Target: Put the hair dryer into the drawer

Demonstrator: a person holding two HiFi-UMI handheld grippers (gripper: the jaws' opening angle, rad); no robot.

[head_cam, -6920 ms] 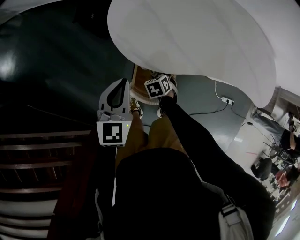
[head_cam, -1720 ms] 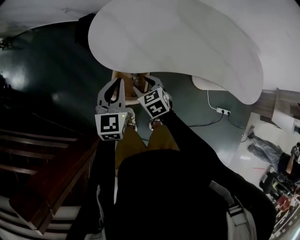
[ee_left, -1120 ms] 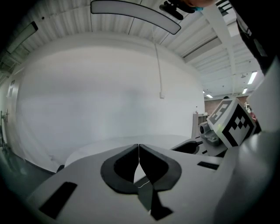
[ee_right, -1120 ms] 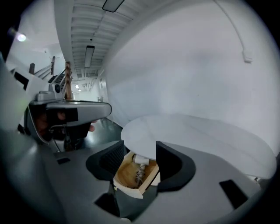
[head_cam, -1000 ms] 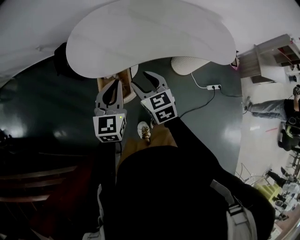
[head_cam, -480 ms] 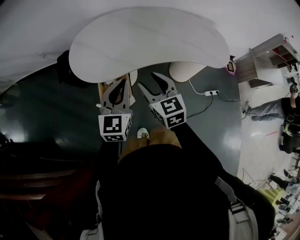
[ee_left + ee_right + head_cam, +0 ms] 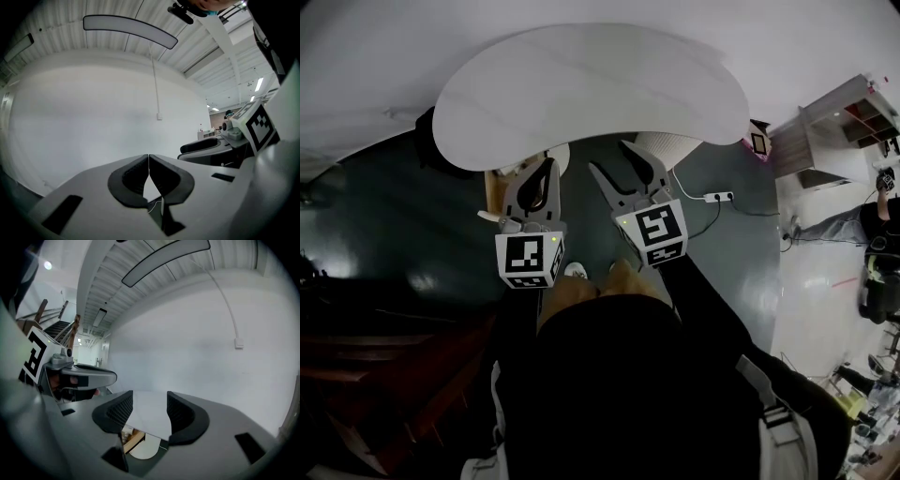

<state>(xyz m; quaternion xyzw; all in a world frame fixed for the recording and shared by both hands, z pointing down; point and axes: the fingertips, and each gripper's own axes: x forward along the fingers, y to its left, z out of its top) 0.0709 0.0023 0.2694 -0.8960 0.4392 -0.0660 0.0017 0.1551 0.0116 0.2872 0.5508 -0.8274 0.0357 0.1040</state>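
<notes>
No hair dryer shows in any view, and I cannot make out a drawer. In the head view both grippers are held out side by side before the near edge of a white curved table [image 7: 591, 84]. My left gripper [image 7: 547, 163] is shut, its pads touching tip to tip with nothing between them [image 7: 149, 157]. My right gripper [image 7: 615, 157] stands open and empty [image 7: 150, 401]; the table's white top [image 7: 149, 420] shows through the gap between its jaws.
A wooden frame [image 7: 492, 183] stands under the table, also visible below the right jaws [image 7: 133, 439]. A white round object [image 7: 670, 145] and a power strip [image 7: 719, 197] lie on the dark floor. Dark wooden stairs [image 7: 384, 356] are at lower left. Shelving [image 7: 848, 112] stands at right.
Both grippers have risen towards the table's edge, and the right one has drifted rightwards away from the left. The jaws' states look the same as before.
</notes>
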